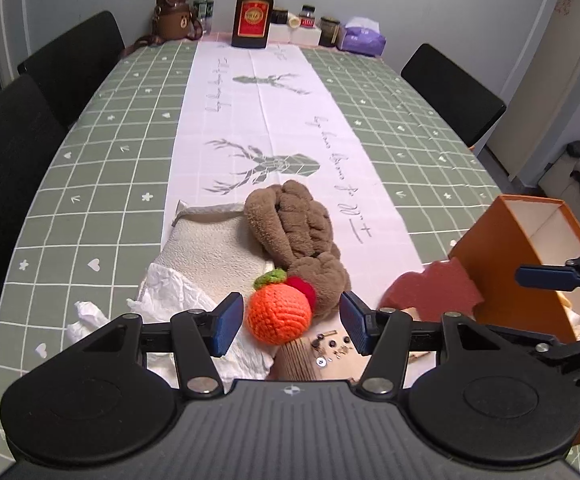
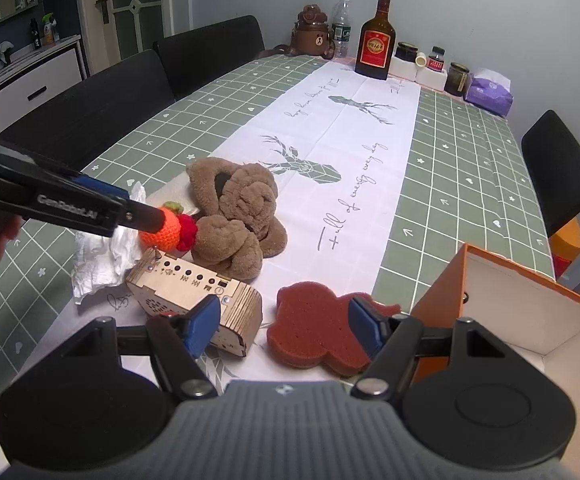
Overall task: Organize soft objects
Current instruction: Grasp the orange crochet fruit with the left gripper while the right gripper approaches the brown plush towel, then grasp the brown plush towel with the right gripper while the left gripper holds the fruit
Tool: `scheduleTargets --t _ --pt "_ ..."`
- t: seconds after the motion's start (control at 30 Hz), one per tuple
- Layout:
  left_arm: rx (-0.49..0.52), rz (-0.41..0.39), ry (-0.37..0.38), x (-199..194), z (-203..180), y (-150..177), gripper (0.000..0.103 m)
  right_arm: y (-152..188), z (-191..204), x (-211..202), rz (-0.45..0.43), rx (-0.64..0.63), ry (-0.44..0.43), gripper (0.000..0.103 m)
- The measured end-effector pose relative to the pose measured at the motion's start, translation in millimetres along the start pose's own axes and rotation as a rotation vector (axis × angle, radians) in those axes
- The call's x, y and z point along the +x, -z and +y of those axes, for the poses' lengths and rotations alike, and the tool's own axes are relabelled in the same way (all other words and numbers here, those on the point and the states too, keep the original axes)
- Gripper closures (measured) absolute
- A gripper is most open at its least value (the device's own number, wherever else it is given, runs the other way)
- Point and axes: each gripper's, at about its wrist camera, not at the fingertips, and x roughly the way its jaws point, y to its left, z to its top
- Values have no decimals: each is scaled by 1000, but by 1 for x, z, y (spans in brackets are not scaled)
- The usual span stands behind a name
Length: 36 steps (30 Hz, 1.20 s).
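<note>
An orange crocheted ball w/ green top and red bobble [image 1: 278, 312] lies at the near end of a long table, touching a brown knotted plush towel [image 1: 290, 224] on the white deer-print runner [image 1: 273, 120]. The left gripper [image 1: 292, 322] hangs over it, blue pads spread wide to either side of the ball, nothing pinched; contact can't be told. In the right wrist view the same ball [image 2: 161, 230] sits just past that gripper's tip. Beside the towel: a cream folded cloth [image 1: 209, 252] and crumpled white tissue [image 1: 173, 296]. Near it, a light plywood box w/ a row of black buttons [image 2: 197, 292]. The right gripper [image 2: 283, 324] is poised above a dark red flat foam sponge w/ lobed outline [image 2: 310, 320], pads apart, gripping nothing. An open orange cardboard box w/ white lining [image 2: 530, 312] stands just right of the sponge. Far end: an amber bottle w/ red label [image 1: 253, 8] on the green checked tablecloth [image 1: 89, 184]
</note>
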Motion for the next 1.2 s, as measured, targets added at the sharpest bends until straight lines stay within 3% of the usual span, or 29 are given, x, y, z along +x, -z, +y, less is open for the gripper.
scheduleTargets --t 0.23,0.27,0.33,0.47,0.67,1.0,1.2 --pt "36 42 -23 24 1 -1 38 -5 -9 30 39 16 -19 33" --pt "40 46 -23 25 1 0 40 -7 -9 33 43 17 -21 33" --pt "46 53 -18 27 0 0 53 -8 -10 39 50 20 -28 33" --pt "49 42 -9 27 -1 1 57 -11 -12 49 71 19 -40 33" --pt "12 -35 -24 11 3 -3 58 -19 -20 53 78 61 -66 33" --pt "-195 -206 -133 -17 30 -3 58 -48 3 80 61 140 -167 33" --pt "-250 -225 -140 -8 35 5 58 -59 19 114 102 193 -203 33"
